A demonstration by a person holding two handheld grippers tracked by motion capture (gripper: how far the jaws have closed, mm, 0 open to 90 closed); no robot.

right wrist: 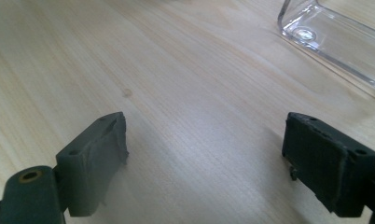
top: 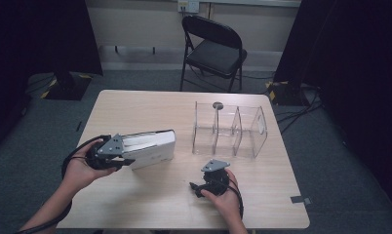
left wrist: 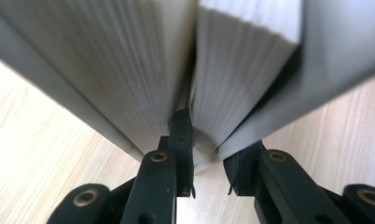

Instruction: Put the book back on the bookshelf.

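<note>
1. Left gripper (top: 117, 155) clamping a section of pages at the near end of the white book (top: 150, 147), one black jaw wedged into the gap between page blocks, the other pressing outside by the cover.
2. Book lying on the left-centre of the pale wooden table (top: 150, 204), pages fanning open in the left gripper view (left wrist: 241, 88).
3. Right gripper (top: 204, 187) resting low near the front edge, jaws standing wide apart, nothing but bare wood grain (right wrist: 199, 140) between them.
4. Clear plastic organiser (top: 230, 130) sitting right of the book, three compartments, well apart from both tools; its glassy corner (right wrist: 335, 37) peeking in at the top of the right gripper view.
5. Black folding chair (top: 213, 48) standing behind the table against a light wall.
6. Grey carpet (top: 33, 146) spreading all around, black curtains (top: 360, 73) hanging on both sides, cables trailing along the floor at right.
</note>
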